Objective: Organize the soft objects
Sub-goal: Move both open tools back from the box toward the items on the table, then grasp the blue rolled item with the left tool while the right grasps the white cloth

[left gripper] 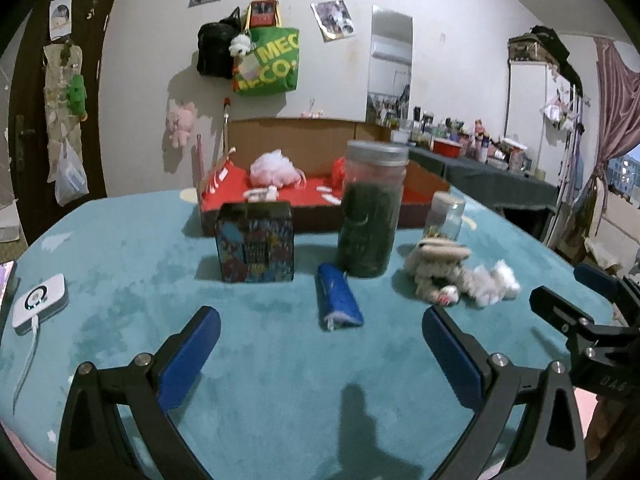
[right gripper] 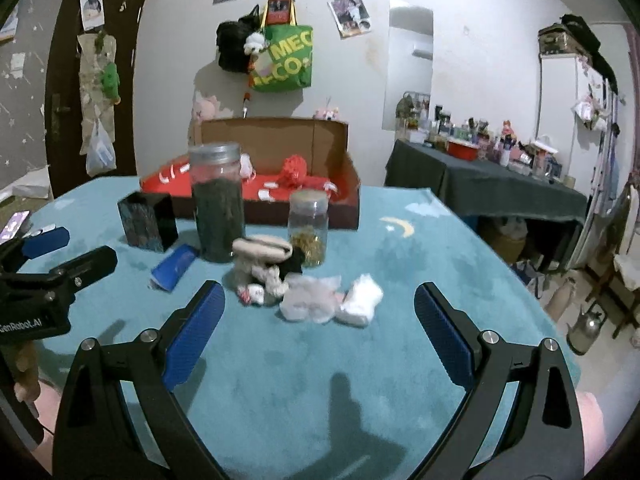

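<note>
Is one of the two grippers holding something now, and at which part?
Nothing is held. The left gripper and right gripper are both open above the teal cloth, with nothing between their fingers.

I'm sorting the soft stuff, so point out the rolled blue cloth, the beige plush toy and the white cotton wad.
rolled blue cloth [left gripper: 339,300]: left wrist view, middle of the roll.
beige plush toy [right gripper: 262,256]: right wrist view, its upper body.
white cotton wad [right gripper: 360,300]: right wrist view, its centre.

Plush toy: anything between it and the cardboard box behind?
Yes. The small glass jar stands right behind the plush toy, and the tall jar to its left, both before the cardboard box. Lift over or go around.
</note>
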Demonstrator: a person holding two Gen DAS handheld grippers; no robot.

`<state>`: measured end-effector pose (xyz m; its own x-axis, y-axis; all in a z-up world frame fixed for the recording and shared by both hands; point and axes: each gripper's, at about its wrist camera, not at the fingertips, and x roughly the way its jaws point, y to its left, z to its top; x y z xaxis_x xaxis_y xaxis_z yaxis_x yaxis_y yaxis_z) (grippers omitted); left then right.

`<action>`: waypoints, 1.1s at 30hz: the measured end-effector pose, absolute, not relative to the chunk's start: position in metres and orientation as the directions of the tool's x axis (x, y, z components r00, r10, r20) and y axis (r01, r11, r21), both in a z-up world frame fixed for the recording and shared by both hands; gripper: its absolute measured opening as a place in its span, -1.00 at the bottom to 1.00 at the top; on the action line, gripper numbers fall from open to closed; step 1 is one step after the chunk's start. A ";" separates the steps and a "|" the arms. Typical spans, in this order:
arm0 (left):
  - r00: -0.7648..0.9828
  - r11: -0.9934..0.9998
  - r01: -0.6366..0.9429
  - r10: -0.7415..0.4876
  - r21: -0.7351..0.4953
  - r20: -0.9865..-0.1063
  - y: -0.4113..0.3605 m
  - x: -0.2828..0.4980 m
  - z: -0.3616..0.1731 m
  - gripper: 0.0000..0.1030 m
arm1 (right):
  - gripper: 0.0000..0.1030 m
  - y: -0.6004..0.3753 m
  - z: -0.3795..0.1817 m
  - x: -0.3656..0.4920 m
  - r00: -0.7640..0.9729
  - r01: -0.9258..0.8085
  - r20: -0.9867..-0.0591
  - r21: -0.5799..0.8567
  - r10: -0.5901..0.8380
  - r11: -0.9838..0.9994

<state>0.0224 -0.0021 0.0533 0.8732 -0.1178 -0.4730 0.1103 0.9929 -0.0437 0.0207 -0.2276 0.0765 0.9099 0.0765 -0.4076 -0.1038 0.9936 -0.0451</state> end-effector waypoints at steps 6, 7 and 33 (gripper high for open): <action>0.854 0.993 0.107 -0.113 -0.042 -0.508 -0.001 0.031 0.047 1.00 | 0.89 -0.229 0.061 0.028 0.888 -0.099 -0.453 -0.031 0.074 0.995; 0.849 0.993 0.107 -0.112 -0.040 -0.516 -0.002 0.033 0.046 1.00 | 0.89 -0.230 0.059 0.030 0.884 -0.099 -0.461 -0.029 0.075 0.995; 0.644 0.986 0.159 -0.143 -0.051 -0.751 -0.019 0.121 0.030 -0.09 | 0.37 -0.295 0.041 0.126 0.698 -0.060 -0.698 0.165 0.159 0.984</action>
